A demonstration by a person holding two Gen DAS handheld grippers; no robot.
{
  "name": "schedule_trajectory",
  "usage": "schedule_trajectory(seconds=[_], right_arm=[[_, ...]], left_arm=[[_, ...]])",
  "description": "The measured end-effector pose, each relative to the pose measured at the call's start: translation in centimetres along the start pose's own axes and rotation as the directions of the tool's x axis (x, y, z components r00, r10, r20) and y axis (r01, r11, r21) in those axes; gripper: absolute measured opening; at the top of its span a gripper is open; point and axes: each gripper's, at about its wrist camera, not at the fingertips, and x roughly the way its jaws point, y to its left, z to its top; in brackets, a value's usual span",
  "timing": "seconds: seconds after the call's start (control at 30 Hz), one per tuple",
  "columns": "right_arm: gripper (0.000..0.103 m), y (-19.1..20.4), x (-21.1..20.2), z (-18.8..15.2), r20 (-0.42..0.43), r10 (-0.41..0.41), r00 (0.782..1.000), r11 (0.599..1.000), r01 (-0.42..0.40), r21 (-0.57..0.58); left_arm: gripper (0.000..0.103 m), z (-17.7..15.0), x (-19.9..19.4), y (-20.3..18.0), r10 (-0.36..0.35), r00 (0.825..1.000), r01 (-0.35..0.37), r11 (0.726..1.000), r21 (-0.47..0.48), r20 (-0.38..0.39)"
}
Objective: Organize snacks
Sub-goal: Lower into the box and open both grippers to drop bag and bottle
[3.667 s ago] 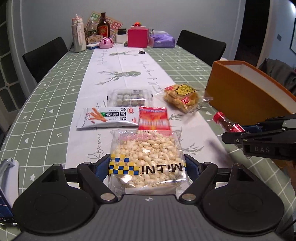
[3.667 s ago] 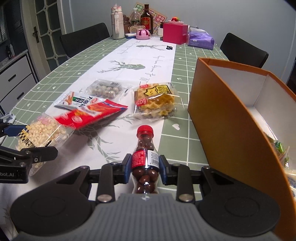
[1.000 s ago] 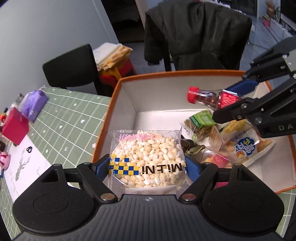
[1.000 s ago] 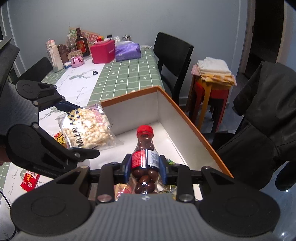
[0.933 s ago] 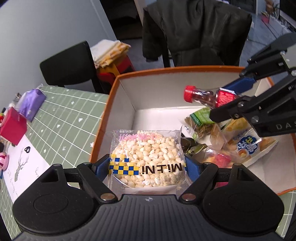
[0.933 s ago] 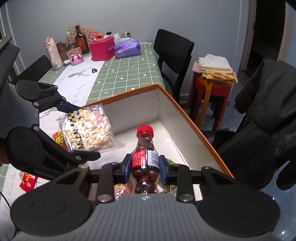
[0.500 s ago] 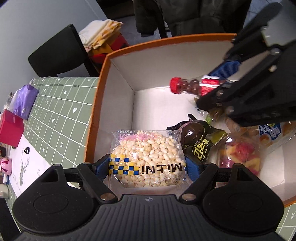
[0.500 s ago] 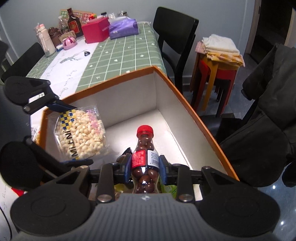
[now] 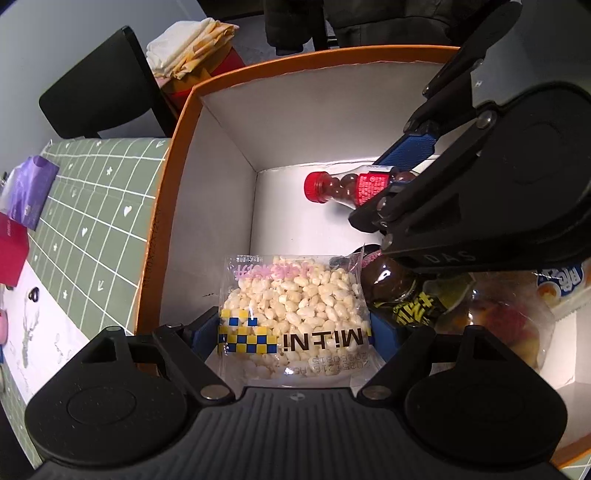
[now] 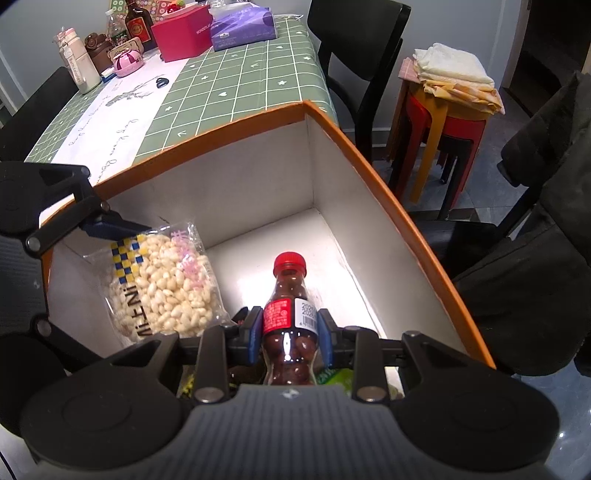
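The left hand-held gripper [image 9: 295,328], its jaws spread wide, clamps a clear bag of puffed snacks [image 9: 295,306] by its two side edges, the blue pads pressed against the yellow-and-blue checked band. Beside it, the right hand-held gripper [image 10: 290,334], jaws nearly closed, grips a small bottle of chocolate balls [image 10: 290,317] at its red label, the red cap pointing away from the camera. Both point steeply down into an orange box [image 10: 388,199] with white inner walls, and both snacks hang inside its opening, the bag near the left wall and the bottle toward the far corner; whether either touches the floor of the box cannot be told. Under and beside the right gripper, other snacks already lie in the box: a dark brown packet with yellow lettering [image 9: 402,295], a clear pack of coloured sweets [image 9: 517,325] and a white-and-blue packet [image 9: 565,280]. The box stands at the end of a bench covered in a green checked cloth [image 10: 236,77] with a white runner. At the bench's far end are a pink box [image 10: 181,33], a purple tissue pack [image 10: 242,24] and bottles [image 10: 138,24]. Black chairs [image 10: 354,37] and a red stool stacked with folded cloths [image 10: 450,110] stand beyond.
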Motion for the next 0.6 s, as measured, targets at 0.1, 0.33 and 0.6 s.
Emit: schedule_trajectory(seconds=[0.1,0.33,0.6], right_arm=[[0.029,-0.3,0.6,0.5,-0.006,0.013,1.0,1.0,-0.012,0.016],[0.029,-0.8,1.8,0.8,-0.02,0.044,0.999,0.998,-0.043,0.053],[0.031,-1.0,2.4,1.2,-0.01,0.077,0.997,0.993,-0.076,0.092]], left_arm=[[0.095,0.2,-0.1,-0.2,-0.004,1.0,0.004,1.0,-0.002,0.003],[0.095,0.6,0.3,-0.7,0.0,1.0,0.0,1.0,-0.003,0.019],[0.096,0.7,0.7,-0.7,-0.035,0.999,0.035,0.999,-0.012,0.027]])
